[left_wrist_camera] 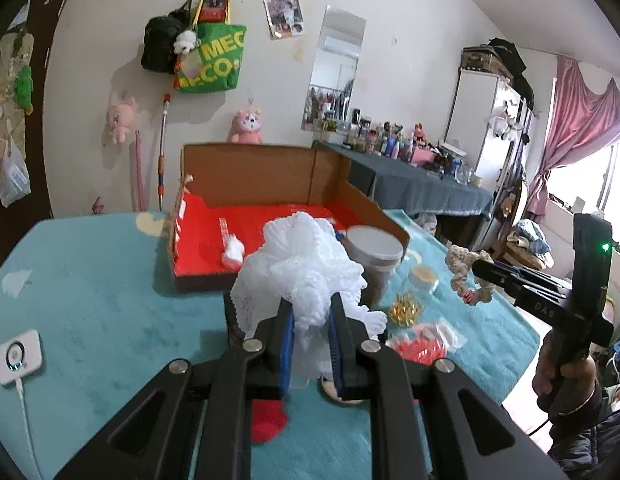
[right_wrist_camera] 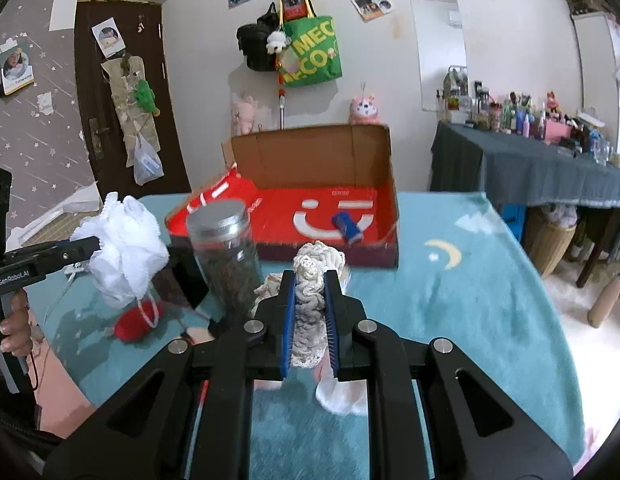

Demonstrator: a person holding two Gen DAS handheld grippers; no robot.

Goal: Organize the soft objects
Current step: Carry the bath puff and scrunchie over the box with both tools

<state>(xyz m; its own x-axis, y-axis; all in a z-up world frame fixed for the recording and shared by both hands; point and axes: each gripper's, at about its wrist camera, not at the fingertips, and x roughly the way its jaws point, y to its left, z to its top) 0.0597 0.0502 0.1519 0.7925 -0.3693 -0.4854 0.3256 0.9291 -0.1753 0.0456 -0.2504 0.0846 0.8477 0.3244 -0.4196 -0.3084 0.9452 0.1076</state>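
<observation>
Teal bedspread (right_wrist_camera: pixel 490 280): two claws, one white pouf (left_wrist_camera: pixel 305 264), one cream scrunchie (right_wrist_camera: pixel 314 280).

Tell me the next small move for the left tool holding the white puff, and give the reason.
Probably carry the white mesh puff forward over the open cardboard box before releasing. The left tool is shut on it above the blue cloth, and the box's red floor behind the metal-lidded jar has room.

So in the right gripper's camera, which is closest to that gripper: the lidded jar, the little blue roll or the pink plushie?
1. Lidded jar, just ahead, left.
2. Blue roll, inside the red box.
3. Pink plushie, behind the box, by the wall.
</observation>
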